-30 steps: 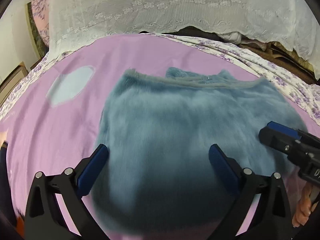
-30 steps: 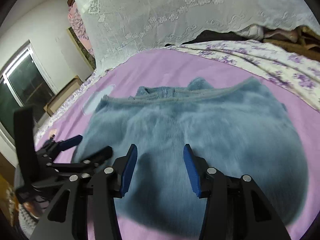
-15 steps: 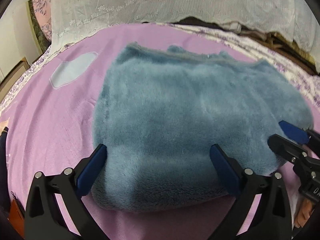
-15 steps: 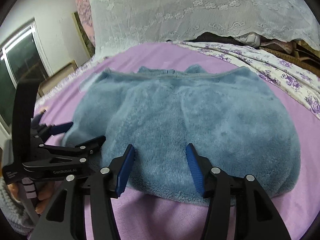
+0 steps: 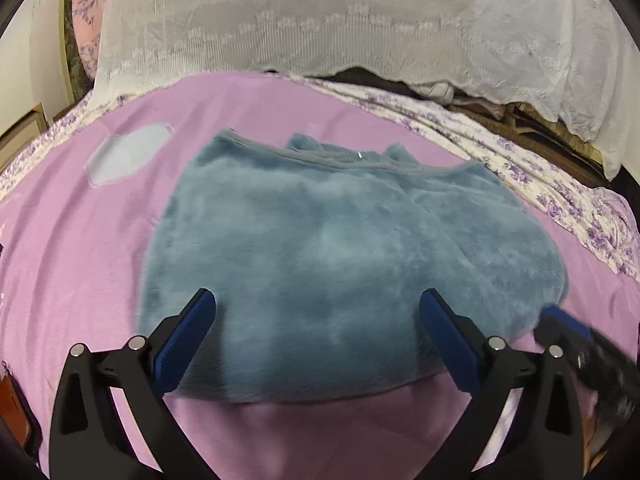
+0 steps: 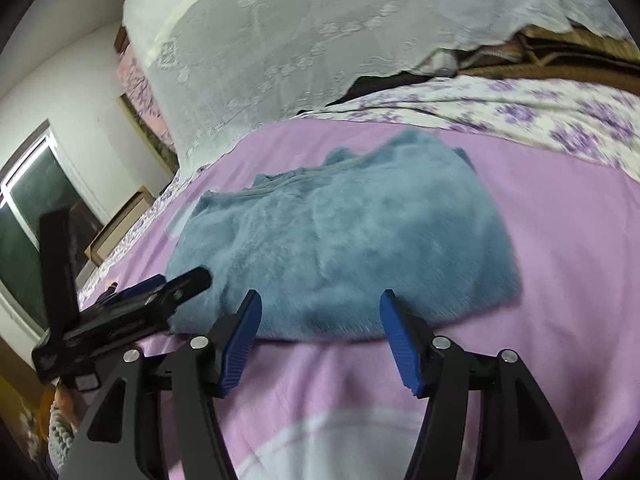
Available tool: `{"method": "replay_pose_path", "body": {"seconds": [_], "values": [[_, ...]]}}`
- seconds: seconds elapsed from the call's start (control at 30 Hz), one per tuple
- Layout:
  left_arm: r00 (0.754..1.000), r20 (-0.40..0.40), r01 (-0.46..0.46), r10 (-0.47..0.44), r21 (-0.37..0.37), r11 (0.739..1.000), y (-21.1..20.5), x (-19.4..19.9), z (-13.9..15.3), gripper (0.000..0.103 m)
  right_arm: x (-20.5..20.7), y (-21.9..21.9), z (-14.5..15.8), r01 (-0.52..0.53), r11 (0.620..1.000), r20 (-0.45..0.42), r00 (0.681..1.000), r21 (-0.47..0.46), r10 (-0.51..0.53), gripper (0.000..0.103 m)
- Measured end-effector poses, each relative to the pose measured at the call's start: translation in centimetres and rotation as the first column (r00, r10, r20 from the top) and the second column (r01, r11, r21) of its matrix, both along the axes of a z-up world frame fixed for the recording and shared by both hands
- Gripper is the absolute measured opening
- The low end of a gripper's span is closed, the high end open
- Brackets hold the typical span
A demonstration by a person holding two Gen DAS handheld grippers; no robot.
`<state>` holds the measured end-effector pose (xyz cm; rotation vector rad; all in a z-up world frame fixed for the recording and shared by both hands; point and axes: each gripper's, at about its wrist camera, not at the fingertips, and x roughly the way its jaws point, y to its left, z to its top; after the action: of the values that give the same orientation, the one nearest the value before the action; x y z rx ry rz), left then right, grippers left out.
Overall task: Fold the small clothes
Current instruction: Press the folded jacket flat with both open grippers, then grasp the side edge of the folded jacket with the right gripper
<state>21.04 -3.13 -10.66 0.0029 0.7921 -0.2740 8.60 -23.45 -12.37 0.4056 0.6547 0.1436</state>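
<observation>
A fluffy grey-blue garment [image 5: 340, 248] lies folded in a thick rectangle on the purple sheet [image 5: 80, 260], its trimmed hem at the far side. My left gripper [image 5: 316, 304] hovers at its near edge, open wide, with nothing pressed between its blue pads. The right wrist view shows the same garment [image 6: 340, 240] from the right. There my right gripper [image 6: 320, 300] is just short of the near edge, its jaws opening and gripping nothing. Each gripper shows in the other's view: the right gripper [image 5: 560, 328] at the garment's right corner, the left gripper [image 6: 160, 292] at its left corner.
A white lace cover [image 5: 320, 20] drapes a pile at the back of the bed. A purple-flowered sheet [image 5: 560, 200] runs along the right. A pale blue patch [image 5: 128, 154] sits on the purple sheet at far left. Window [image 6: 24, 216] and cardboard box [image 6: 120, 220] stand left.
Both grippers have drawn back from the garment, so more purple sheet shows in front of it. The right gripper's jaws have widened and its view has tilted.
</observation>
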Motion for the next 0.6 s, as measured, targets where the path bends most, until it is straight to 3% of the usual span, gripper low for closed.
{"method": "replay_pose_path", "body": {"seconds": [0.13, 0.23, 0.33, 0.43, 0.6], "values": [[0.999, -0.037, -0.014, 0.013, -0.032, 0.999, -1.6, 1.4, 0.1, 0.099, -1.1, -1.5, -0.5, 0.041, 0.998, -0.017, 0.999, 0.046, -0.04, 0.063], [0.998, -0.055, -0.011, 0.013, 0.048, 0.999, -3.1, 2.4, -1.8, 0.099, -1.0, -3.1, -1.5, 0.071, 0.991, -0.051, 0.997, 0.116, -0.065, 0.064], [1.0, -0.016, -0.01, 0.012, 0.08, 0.997, -3.4, 2.1, -2.8, 0.099, -0.5, -4.8, -3.1, 0.123, 0.971, -0.104, 0.989, 0.204, -0.103, 0.064], [1.0, 0.0, -0.01, 0.01, 0.092, 0.996, -3.6, 1.9, -2.7, 0.099, 0.1, -6.3, -4.2, 0.168, 0.936, -0.122, 0.983, 0.31, -0.136, 0.064], [1.0, -0.025, -0.001, 0.001, 0.017, 1.0, -2.5, 2.1, -2.3, 0.099, 1.2, -8.1, -5.1, 0.255, 0.86, -0.134, 0.967, 0.443, -0.218, 0.064]]}}
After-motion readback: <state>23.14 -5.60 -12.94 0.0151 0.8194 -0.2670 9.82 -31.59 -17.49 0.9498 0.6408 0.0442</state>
